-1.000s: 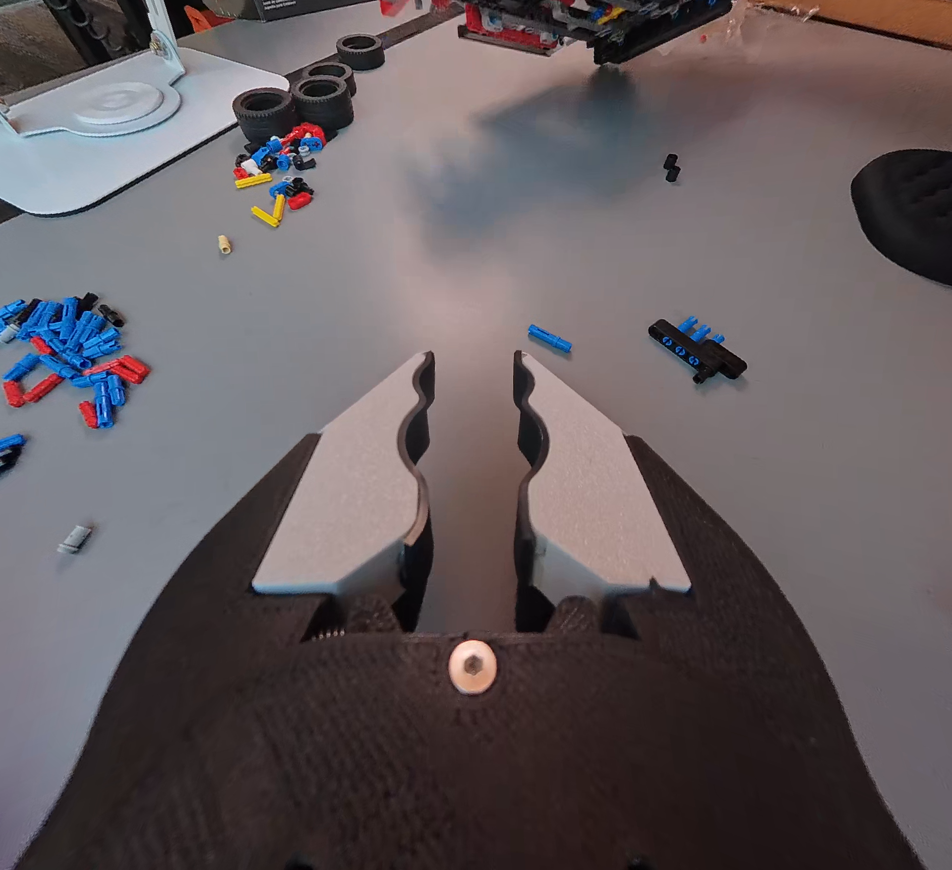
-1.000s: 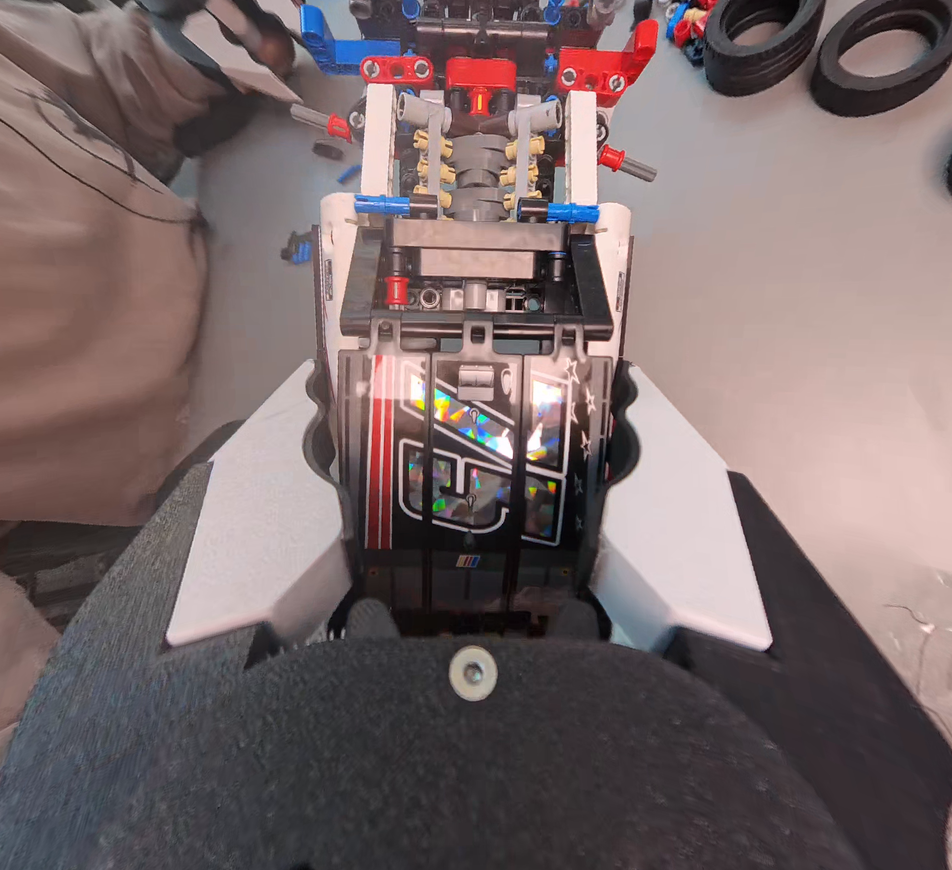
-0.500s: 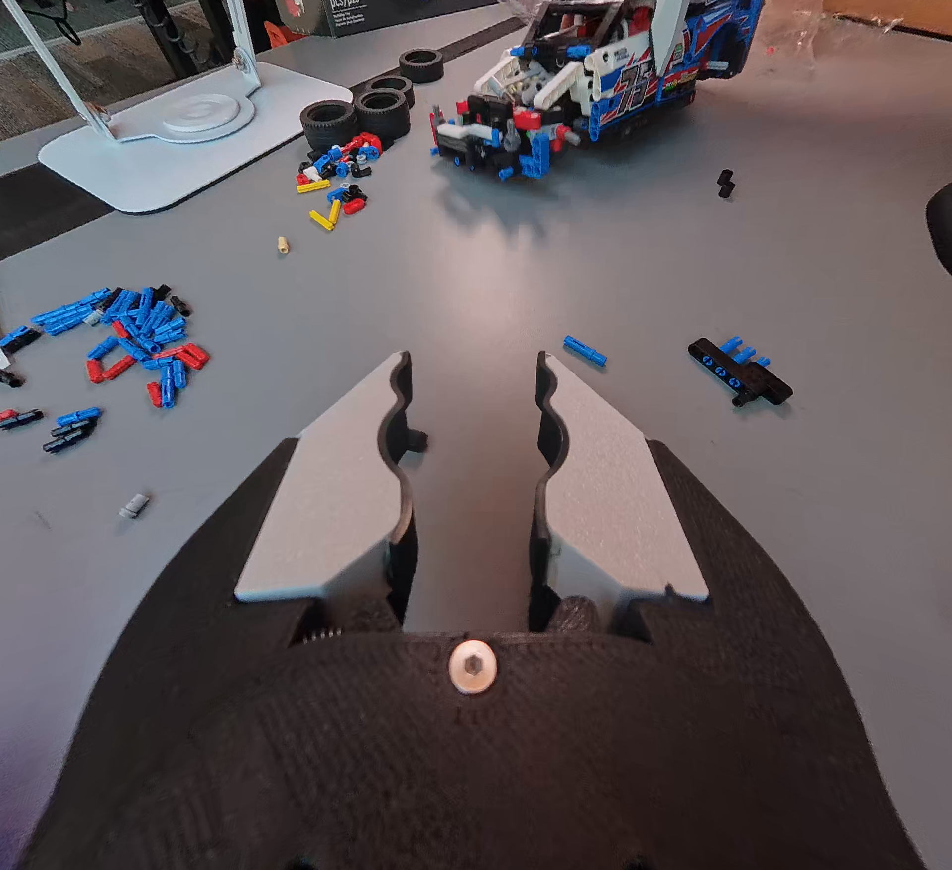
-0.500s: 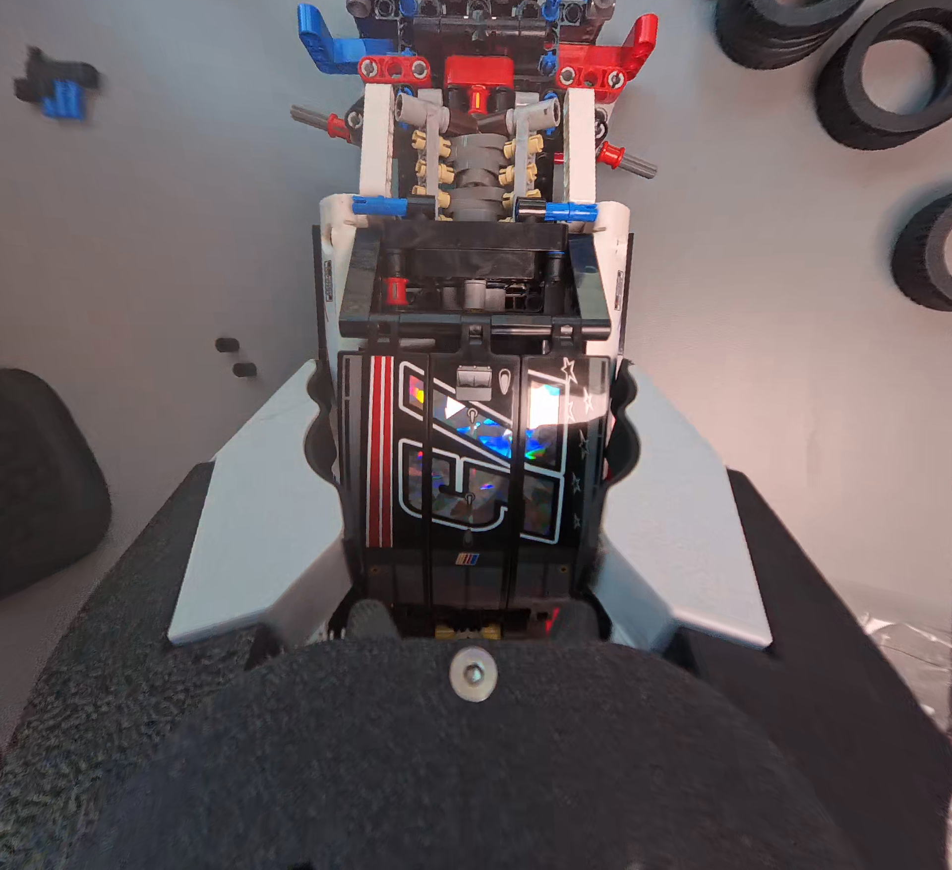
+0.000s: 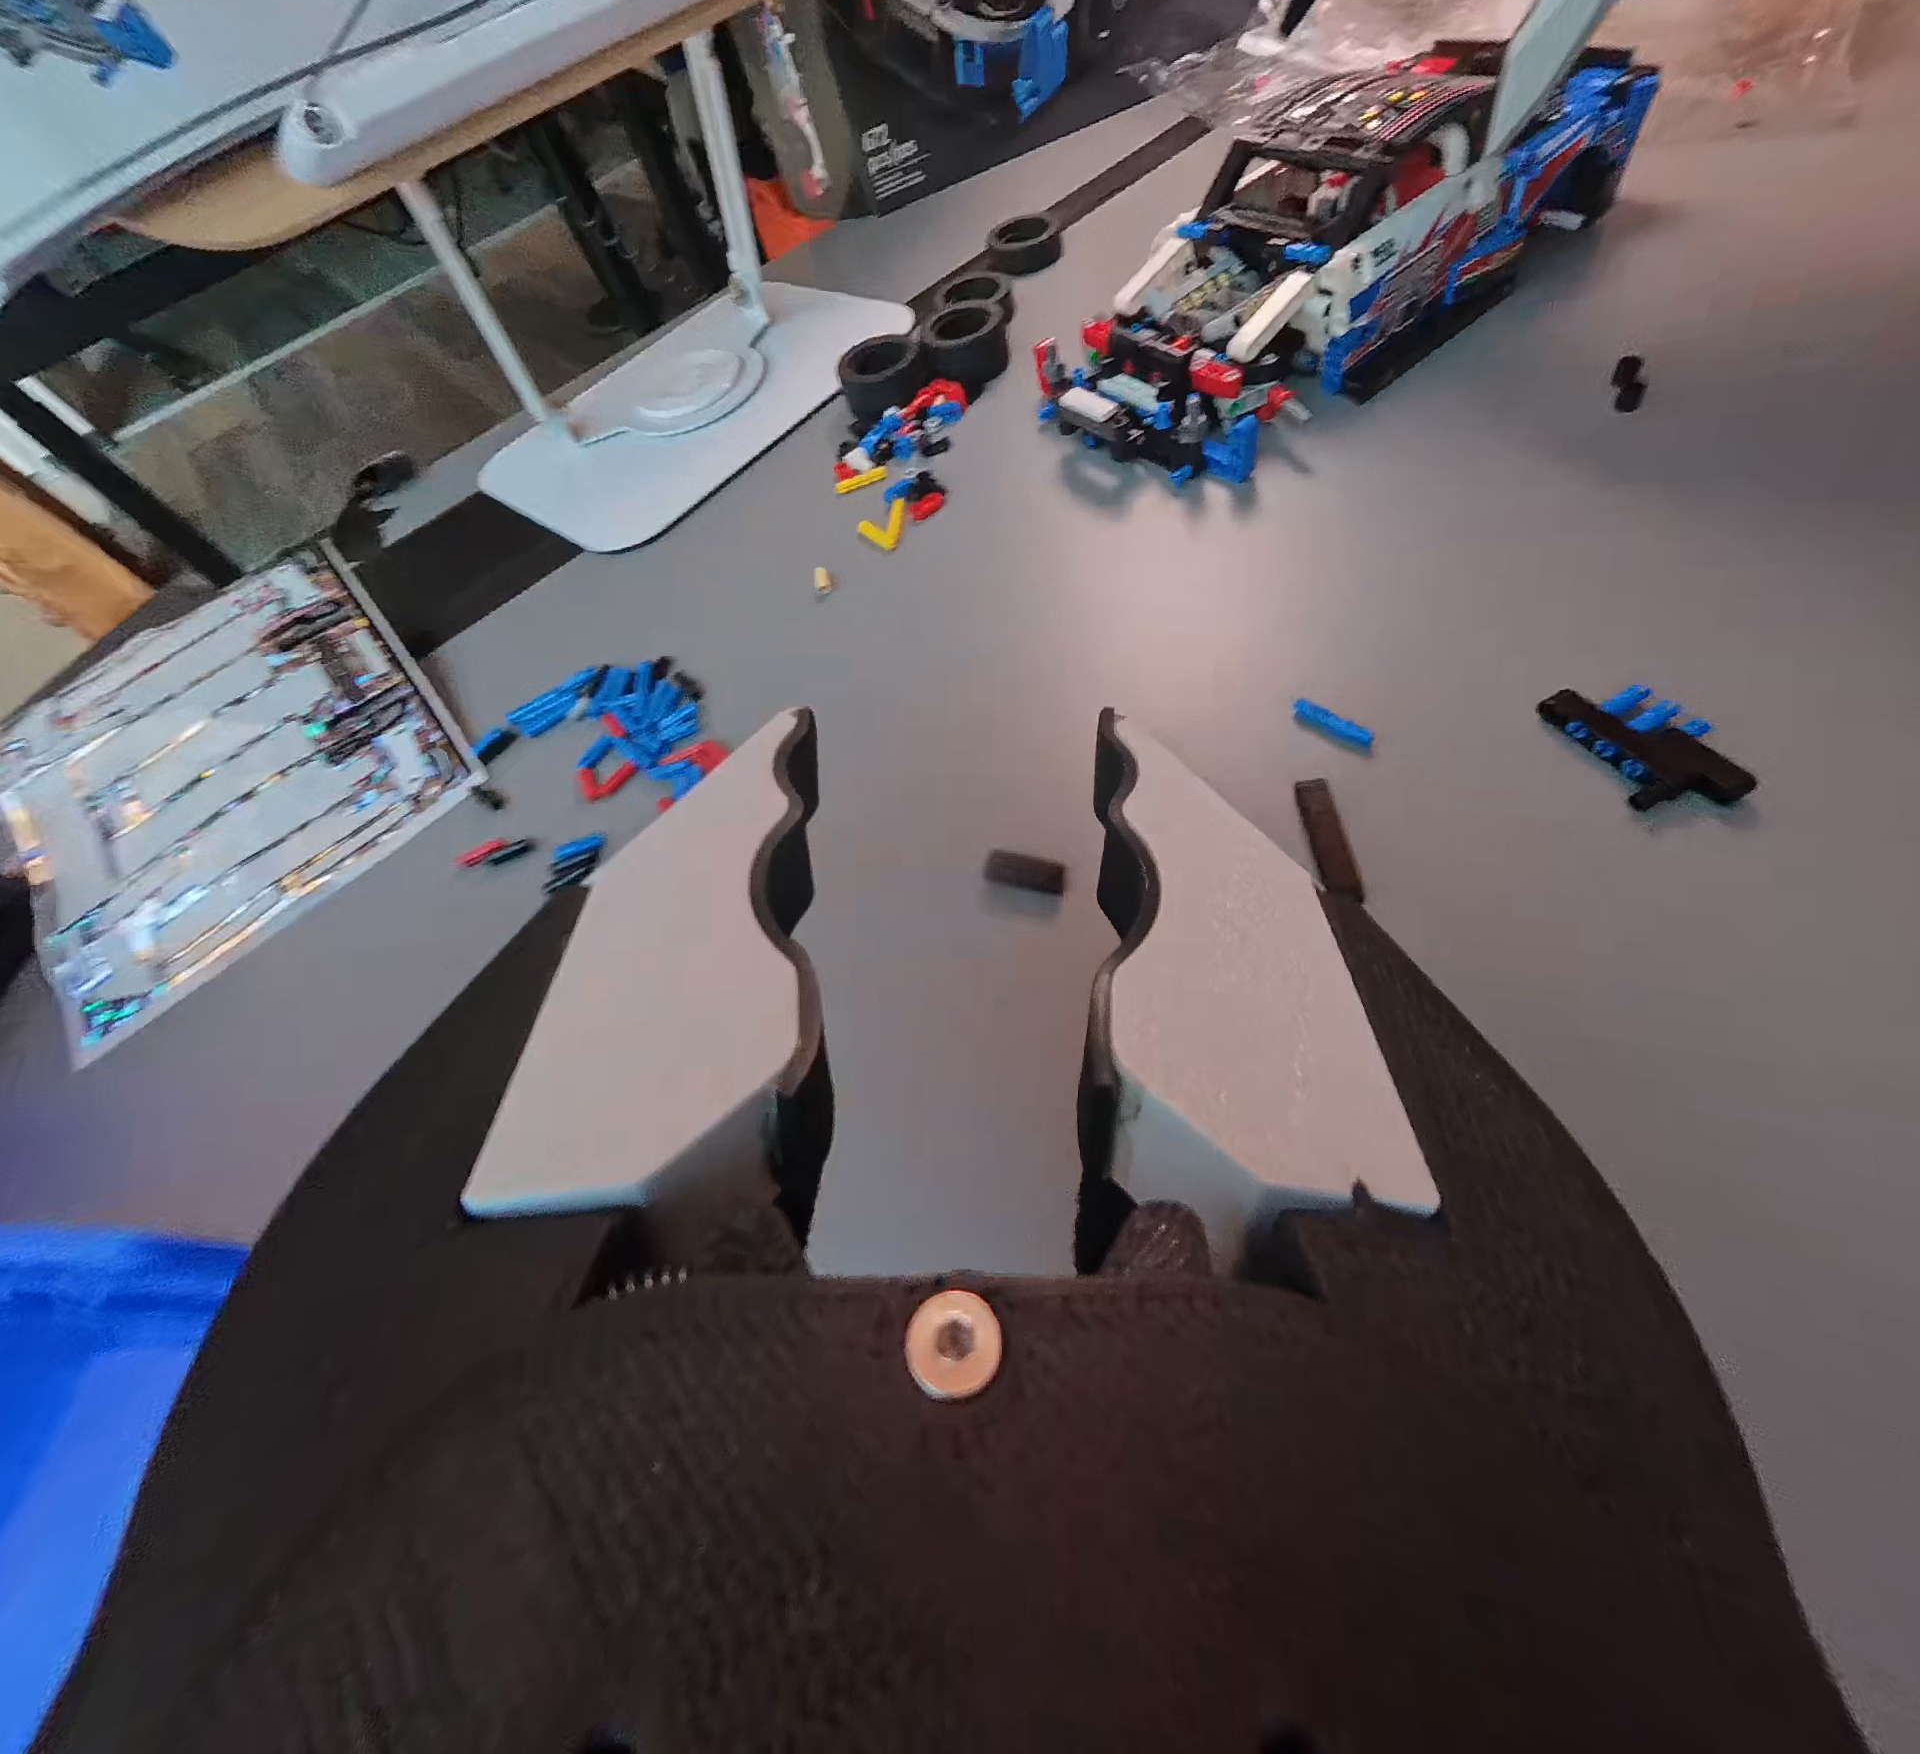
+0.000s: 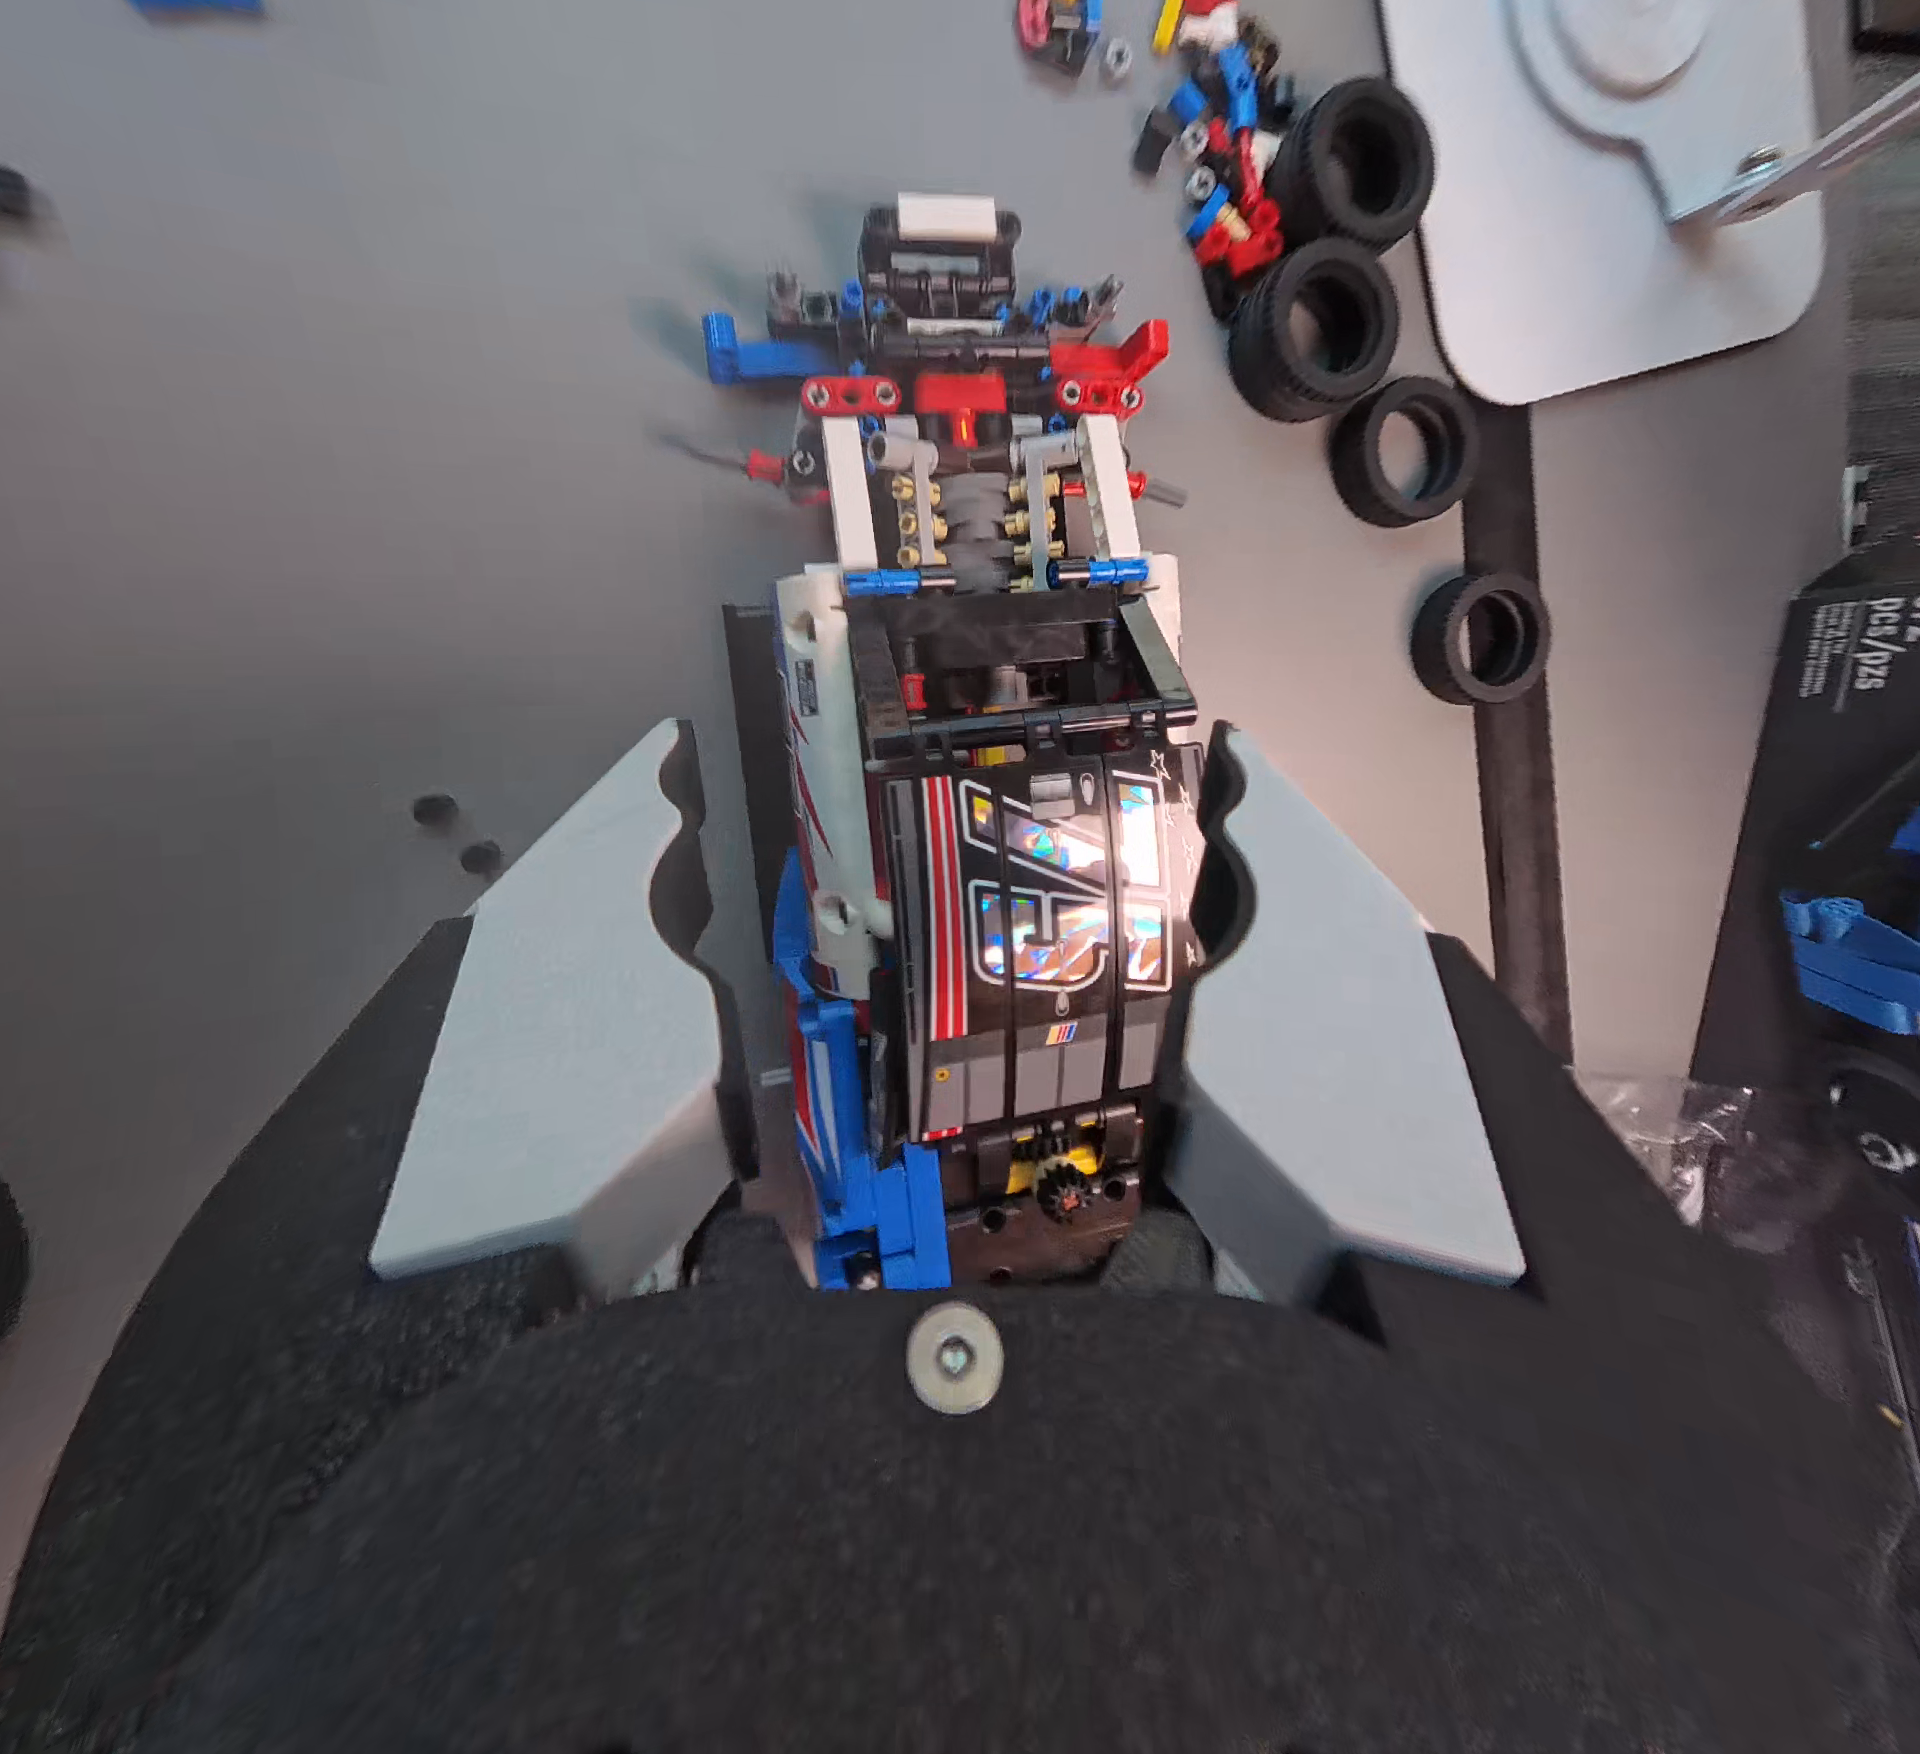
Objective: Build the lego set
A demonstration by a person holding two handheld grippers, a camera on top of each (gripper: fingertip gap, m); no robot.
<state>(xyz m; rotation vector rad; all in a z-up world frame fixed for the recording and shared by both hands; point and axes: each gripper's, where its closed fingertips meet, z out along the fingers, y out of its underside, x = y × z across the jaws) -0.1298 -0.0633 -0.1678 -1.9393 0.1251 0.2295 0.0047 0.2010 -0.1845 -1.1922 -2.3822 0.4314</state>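
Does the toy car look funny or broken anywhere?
Not broken, just unfinished. The blue, white and black lego car has no wheels; four black rubber tyres lie beside it on the grey table. Its front end is bare beams and pins, uncovered.

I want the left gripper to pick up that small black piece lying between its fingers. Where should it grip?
Grip the small black piece across its short width, coming straight down from above: it lies flat on the table, long axis crosswise, alone, with the open left gripper already straddling it.
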